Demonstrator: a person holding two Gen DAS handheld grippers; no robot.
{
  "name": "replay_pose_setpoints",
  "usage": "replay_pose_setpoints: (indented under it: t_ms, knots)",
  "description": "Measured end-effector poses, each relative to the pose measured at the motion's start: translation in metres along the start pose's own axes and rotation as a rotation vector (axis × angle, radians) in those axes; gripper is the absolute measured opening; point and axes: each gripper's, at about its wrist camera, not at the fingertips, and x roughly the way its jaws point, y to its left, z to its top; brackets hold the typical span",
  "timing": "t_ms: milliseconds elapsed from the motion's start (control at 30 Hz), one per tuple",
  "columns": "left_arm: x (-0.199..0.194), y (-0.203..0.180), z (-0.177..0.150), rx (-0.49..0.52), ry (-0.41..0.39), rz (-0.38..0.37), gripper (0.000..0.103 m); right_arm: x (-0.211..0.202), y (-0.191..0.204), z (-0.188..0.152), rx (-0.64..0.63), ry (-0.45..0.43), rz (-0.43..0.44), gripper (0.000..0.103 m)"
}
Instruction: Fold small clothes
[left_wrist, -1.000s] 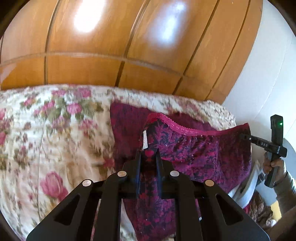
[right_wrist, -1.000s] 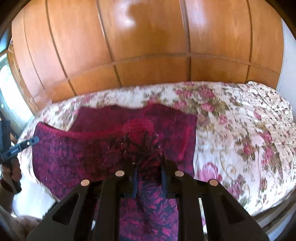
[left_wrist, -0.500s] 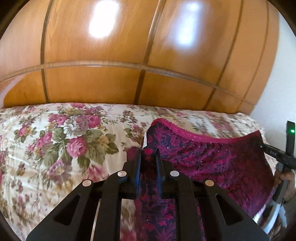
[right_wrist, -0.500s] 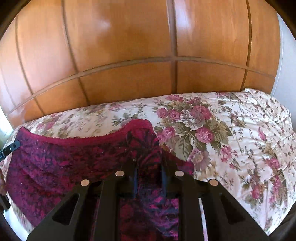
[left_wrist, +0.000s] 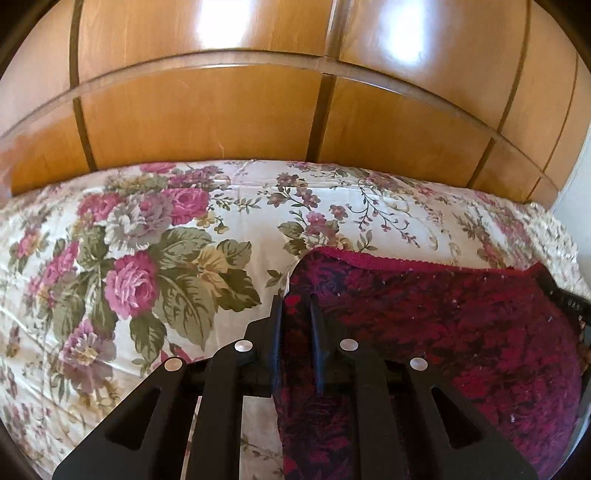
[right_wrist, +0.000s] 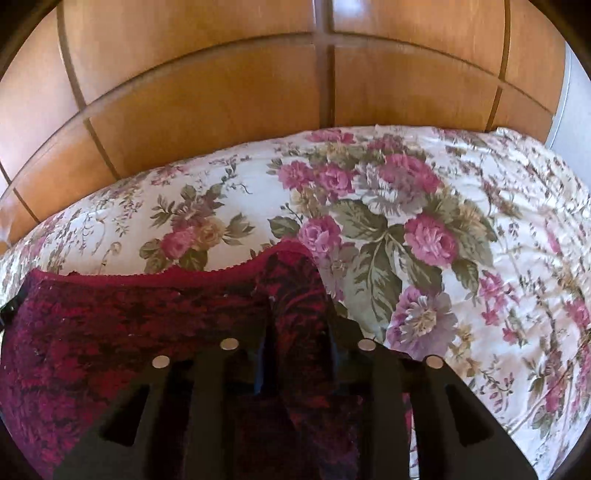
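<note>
Over floral bedspread (left_wrist: 155, 258) backed by wooden panels (left_wrist: 207, 118): keep left tool (left_wrist: 295, 306) and right tool (right_wrist: 295, 317) pinching opposite waistband corners of maroon garment (left_wrist: 443, 325), taut between them, lowering evenly toward 12 o'clock, releasing together.

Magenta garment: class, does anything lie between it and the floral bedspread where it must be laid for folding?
Nothing visible does. The magenta garment, pinched by the left gripper and right gripper, hangs over open floral bedspread.
</note>
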Motion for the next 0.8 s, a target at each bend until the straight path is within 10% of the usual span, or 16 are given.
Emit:
replay_pose_setpoints:
  t_ms: [233, 533, 700, 800]
  knots:
    - [-0.033, 0.014, 0.003, -0.098, -0.044, 0.025, 0.049, -0.035, -0.009, 0.001, 0.057, -0.057, 0.012, 0.066]
    - [-0.114, -0.006, -0.048, -0.043, -0.173, 0.007, 0.049, -0.124, -0.017, -0.053, 0.043, -0.144, 0.163, 0.064]
    - [-0.104, -0.031, -0.088, 0.029, -0.079, -0.015, 0.049, -0.126, 0.003, -0.098, -0.016, -0.075, 0.222, 0.061]
    - [-0.090, -0.015, -0.094, -0.102, -0.021, -0.086, 0.055, -0.102, -0.006, -0.111, 0.040, -0.038, 0.232, 0.060]
